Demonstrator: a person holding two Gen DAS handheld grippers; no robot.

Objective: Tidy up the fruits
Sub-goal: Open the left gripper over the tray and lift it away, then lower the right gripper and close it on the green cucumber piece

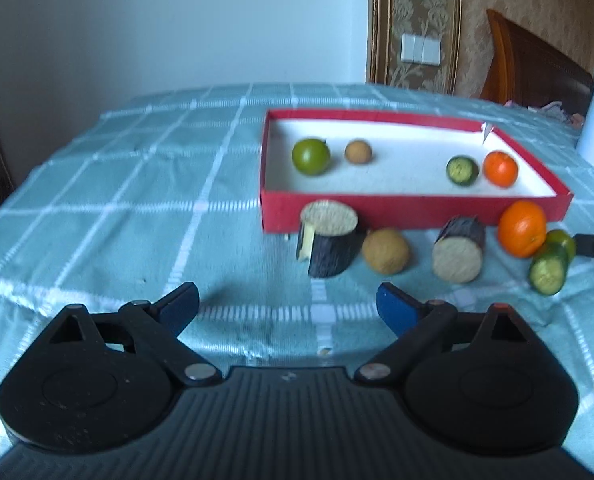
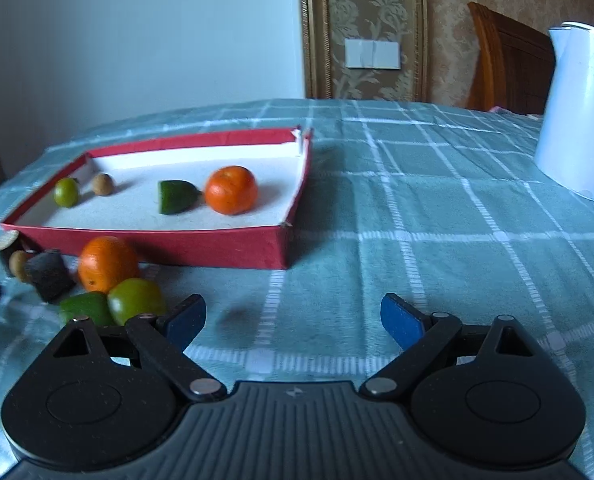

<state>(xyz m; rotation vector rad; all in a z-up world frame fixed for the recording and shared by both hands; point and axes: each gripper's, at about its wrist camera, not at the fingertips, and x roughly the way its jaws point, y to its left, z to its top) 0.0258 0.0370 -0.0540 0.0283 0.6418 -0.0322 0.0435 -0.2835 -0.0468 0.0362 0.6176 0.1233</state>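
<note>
Both grippers are hanging over the checked cloth on the surface (image 1: 137, 184) with nothing in them. The left gripper (image 1: 288, 306) has its jaws spread wide, only bare cloth between the blue pads, touching none of the fruit. Same for the right gripper (image 2: 293, 318): jaws wide apart, empty, over cloth. The red box (image 1: 377, 214) sits ahead of the left gripper, and inside it are a green round fruit (image 1: 311, 157), a small brown one (image 1: 358, 151), a cucumber piece (image 1: 462, 170) and an orange (image 1: 500, 168), the last two nearly touching. Out on the cloth, just in front of the box's near wall, there's a row: a dark chunk with a pale cut top (image 1: 329, 240), a brown round fruit (image 1: 385, 250), another dark chunk lying on its side (image 1: 459, 254), a second orange (image 1: 522, 228) and a second cucumber piece (image 1: 548, 271) with a green fruit (image 1: 563, 240) right behind it. A white kettle (image 2: 577, 112) stands well off to the right.
</note>
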